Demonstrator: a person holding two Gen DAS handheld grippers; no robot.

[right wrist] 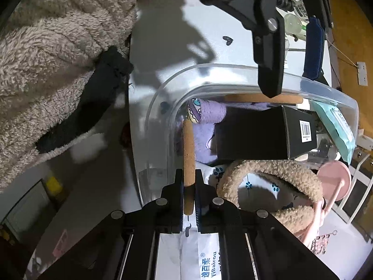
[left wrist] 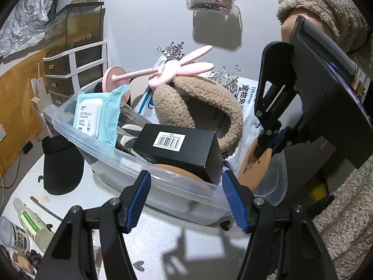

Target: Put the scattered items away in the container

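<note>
Cork mat [right wrist: 188, 154] edge-on (pinched) between fingers [right wrist: 178, 198]

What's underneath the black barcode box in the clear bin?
The black box lies on purple fabric and over a cork disc inside the clear bin. Anything farther beneath is covered.

Black box [left wrist: 177, 148], pink fan [left wrist: 167, 72], tan headband [left wrist: 198, 107].

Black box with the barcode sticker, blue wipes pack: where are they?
Black box with the barcode sticker [left wrist: 186, 149]: left wrist view, top face below the sticker.
Blue wipes pack [left wrist: 93, 114]: left wrist view, white flap lid.
</note>
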